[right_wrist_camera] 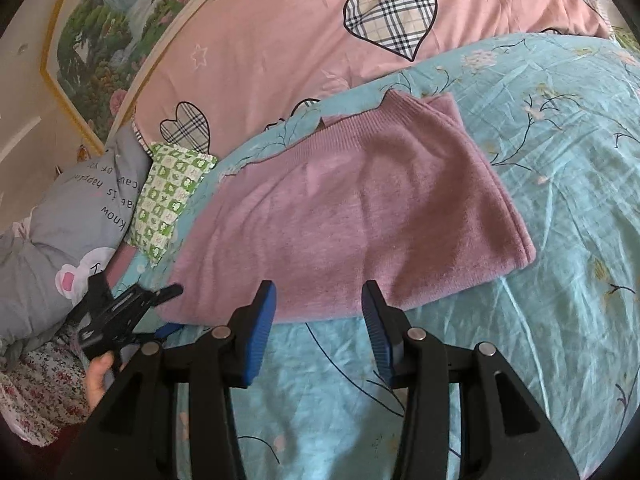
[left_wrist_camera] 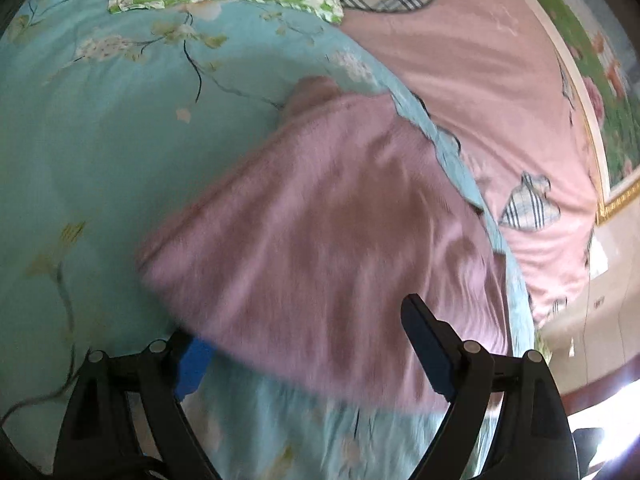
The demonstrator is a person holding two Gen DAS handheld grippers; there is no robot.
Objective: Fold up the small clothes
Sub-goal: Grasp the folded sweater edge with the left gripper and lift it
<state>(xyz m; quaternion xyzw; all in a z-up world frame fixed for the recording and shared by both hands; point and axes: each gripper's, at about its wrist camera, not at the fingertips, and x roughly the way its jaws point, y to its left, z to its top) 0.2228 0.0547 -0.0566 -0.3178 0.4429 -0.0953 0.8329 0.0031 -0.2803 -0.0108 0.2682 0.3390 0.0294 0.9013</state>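
A mauve knit garment (right_wrist_camera: 352, 216) lies folded flat on the light blue floral bedspread (right_wrist_camera: 560, 184). In the left wrist view the garment (left_wrist_camera: 328, 216) is blurred, and my left gripper (left_wrist_camera: 308, 344) is open at its near corner, with one blue pad under the cloth edge and the other above it. That left gripper also shows in the right wrist view (right_wrist_camera: 170, 310), open at the garment's left corner. My right gripper (right_wrist_camera: 320, 304) is open and empty, just in front of the garment's near edge.
A pink sheet with plaid hearts (right_wrist_camera: 304, 40) lies beyond the bedspread. A green checked pillow (right_wrist_camera: 168, 200) and a grey printed cushion (right_wrist_camera: 68, 216) sit at the left. A framed landscape picture (right_wrist_camera: 104, 40) hangs on the wall.
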